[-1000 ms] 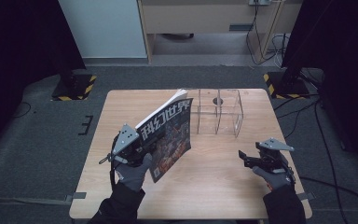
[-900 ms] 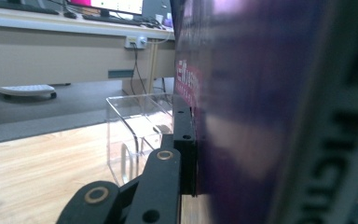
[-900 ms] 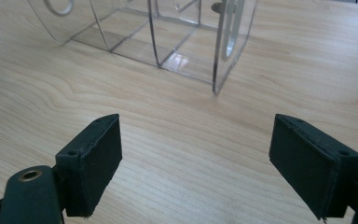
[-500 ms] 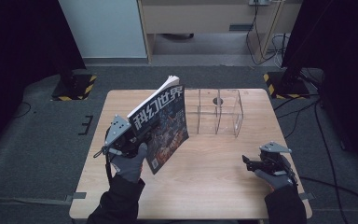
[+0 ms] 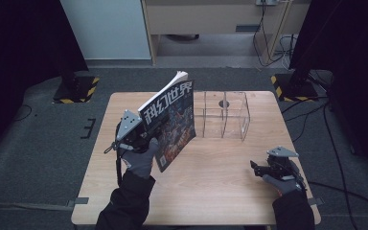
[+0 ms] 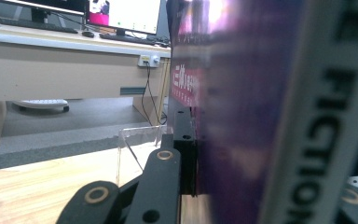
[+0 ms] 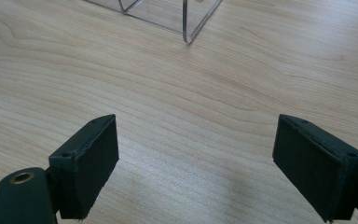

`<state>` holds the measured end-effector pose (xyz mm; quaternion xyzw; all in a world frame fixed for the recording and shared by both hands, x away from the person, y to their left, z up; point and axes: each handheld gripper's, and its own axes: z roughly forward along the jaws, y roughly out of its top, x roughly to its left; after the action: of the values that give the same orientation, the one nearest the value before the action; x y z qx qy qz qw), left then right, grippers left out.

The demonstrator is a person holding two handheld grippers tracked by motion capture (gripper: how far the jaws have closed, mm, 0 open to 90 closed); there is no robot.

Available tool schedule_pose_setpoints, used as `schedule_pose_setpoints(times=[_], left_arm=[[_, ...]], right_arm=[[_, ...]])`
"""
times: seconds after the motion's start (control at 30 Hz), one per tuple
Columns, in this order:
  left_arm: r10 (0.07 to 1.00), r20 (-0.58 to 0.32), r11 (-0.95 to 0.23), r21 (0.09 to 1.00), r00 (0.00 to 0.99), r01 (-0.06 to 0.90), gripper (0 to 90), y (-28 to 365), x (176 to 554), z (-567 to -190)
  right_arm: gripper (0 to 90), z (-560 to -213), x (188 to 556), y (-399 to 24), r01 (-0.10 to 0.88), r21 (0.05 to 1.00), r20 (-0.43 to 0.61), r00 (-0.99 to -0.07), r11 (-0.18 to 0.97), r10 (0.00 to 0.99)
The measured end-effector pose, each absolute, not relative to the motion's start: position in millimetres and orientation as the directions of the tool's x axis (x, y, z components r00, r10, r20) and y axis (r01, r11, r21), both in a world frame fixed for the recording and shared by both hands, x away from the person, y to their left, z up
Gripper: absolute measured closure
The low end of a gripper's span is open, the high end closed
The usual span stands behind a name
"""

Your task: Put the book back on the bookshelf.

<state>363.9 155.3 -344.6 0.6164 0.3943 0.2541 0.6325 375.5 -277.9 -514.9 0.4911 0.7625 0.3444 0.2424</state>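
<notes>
Light wood table (image 5: 220, 182), grey carpet (image 5: 43, 143), desk (image 6: 51, 70) w/ monitors behind

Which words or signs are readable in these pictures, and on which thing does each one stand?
"科幻世界": large white title on the cover of the magazine.
"FICTION": black letters along the magazine's white spine, in the left gripper view.
Red patch with white characters on the cover: too blurred to read.
Monitor screen: too small to read.
</notes>
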Motion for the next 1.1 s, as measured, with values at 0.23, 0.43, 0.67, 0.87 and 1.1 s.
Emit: schedule_pose_setpoints(times=[0.23, 0.43, 0.67, 0.87, 1.1], left_arm=[[0.813, -0.198, 0.132, 0.978, 0.548, 0.158, 81.9, 148, 376, -342], [0.818, -0.214, 0.155, 0.976, 0.534, 0.153, 81.9, 142, 385, -341], [0.83, -0.223, 0.176, 0.974, 0.51, 0.14, 81.8, 139, 398, -338], [0.838, -0.225, 0.184, 0.974, 0.497, 0.131, 81.8, 134, 411, -339], [0.848, -0.225, 0.184, 0.974, 0.481, 0.131, 81.8, 126, 425, -340]], right_arm=[[14.1, -516, 376, -277, 0.586, 0.758, -0.032, -0.405, 0.287, 0.914], [14.0, -516, 376, -278, 0.587, 0.758, -0.03, -0.403, 0.284, 0.915], [13.7, -517, 376, -277, 0.591, 0.754, -0.03, -0.405, 0.287, 0.914], [13.6, -519, 377, -277, 0.592, 0.749, -0.038, -0.409, 0.297, 0.912], [13.6, -519, 378, -278, 0.594, 0.752, -0.03, -0.403, 0.286, 0.915]])
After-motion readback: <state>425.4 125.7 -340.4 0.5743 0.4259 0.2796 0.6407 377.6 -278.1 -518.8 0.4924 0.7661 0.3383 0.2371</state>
